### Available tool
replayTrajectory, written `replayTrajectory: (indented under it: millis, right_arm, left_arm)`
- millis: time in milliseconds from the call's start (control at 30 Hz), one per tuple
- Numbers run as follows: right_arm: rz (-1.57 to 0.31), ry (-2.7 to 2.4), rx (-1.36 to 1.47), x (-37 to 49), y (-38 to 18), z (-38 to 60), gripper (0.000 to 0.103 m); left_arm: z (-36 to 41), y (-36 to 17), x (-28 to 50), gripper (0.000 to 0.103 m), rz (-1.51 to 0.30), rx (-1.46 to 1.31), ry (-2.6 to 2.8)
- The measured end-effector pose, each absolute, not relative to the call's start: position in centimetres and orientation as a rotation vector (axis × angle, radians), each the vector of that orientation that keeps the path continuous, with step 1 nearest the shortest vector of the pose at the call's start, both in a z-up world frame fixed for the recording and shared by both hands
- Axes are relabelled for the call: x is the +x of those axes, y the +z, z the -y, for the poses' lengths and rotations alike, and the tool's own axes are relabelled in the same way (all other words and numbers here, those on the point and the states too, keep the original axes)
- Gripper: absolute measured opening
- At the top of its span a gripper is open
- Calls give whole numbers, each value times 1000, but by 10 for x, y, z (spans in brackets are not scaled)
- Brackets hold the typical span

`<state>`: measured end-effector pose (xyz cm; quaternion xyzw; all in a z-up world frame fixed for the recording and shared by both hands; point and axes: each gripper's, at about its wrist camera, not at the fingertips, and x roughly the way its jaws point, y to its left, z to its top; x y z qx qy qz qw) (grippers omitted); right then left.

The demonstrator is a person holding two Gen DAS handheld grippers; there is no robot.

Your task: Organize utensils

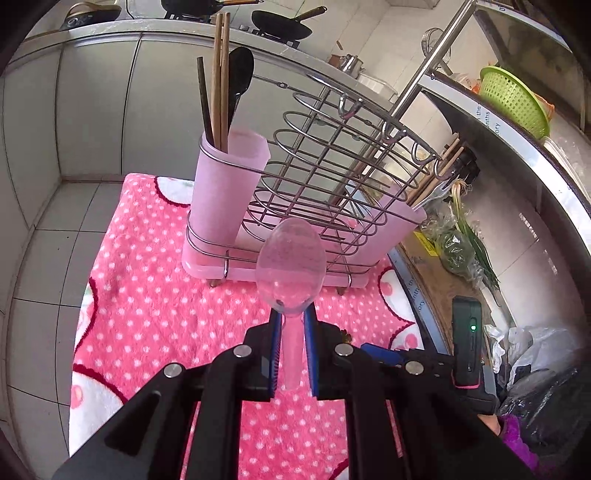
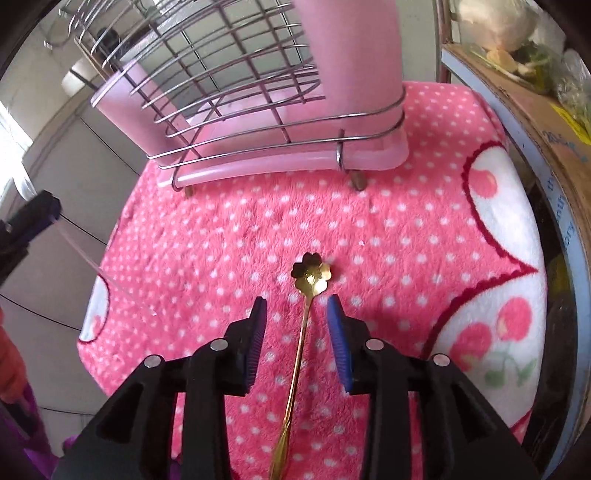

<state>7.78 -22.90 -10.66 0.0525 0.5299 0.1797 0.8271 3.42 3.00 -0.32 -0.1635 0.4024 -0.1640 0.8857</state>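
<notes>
My left gripper [image 1: 291, 321] is shut on the handle of a clear plastic spoon [image 1: 291, 254], held above the pink dotted blanket [image 1: 147, 314] in front of the wire utensil rack [image 1: 332, 177]. The rack's left pink cup [image 1: 225, 184] holds chopsticks [image 1: 221, 81] and a black spoon [image 1: 239, 77]. Its right pink cup [image 1: 400, 221] holds more chopsticks and a fork. My right gripper [image 2: 297, 306] is open, its fingers on either side of a gold flower-bowl spoon [image 2: 303, 317] lying on the blanket [image 2: 388, 240]. The left gripper [image 2: 33, 218] with the clear spoon shows at the left edge. The rack [image 2: 258, 103] stands beyond.
A cardboard box with bagged greens [image 1: 461, 251] sits to the right of the blanket. A metal shelf with a green colander [image 1: 513, 99] is above it. Cabinets and a counter with pans [image 1: 284, 26] stand behind. Tiled floor [image 1: 48, 258] is on the left.
</notes>
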Motion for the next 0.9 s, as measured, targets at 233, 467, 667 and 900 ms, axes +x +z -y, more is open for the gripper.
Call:
replayTrajectory:
  millis: [233,467,667,900]
  right_arm:
    - [-1102,344,-1,97,-120,214,44]
    - [-1067,339,39,91,-117,220,27]
    - [-956,363,132,73,-82,238,27]
    - [-778,398,195,52,-17,253,27]
  left_arm:
    - [-38,-3,35,11,-828,-356,-355]
    - [-44,-5,37,11,-826,-370,-343]
    - [-49,5,33,11,-791,-366,-326]
    - [-59,31,26,11,-718,-363,-302]
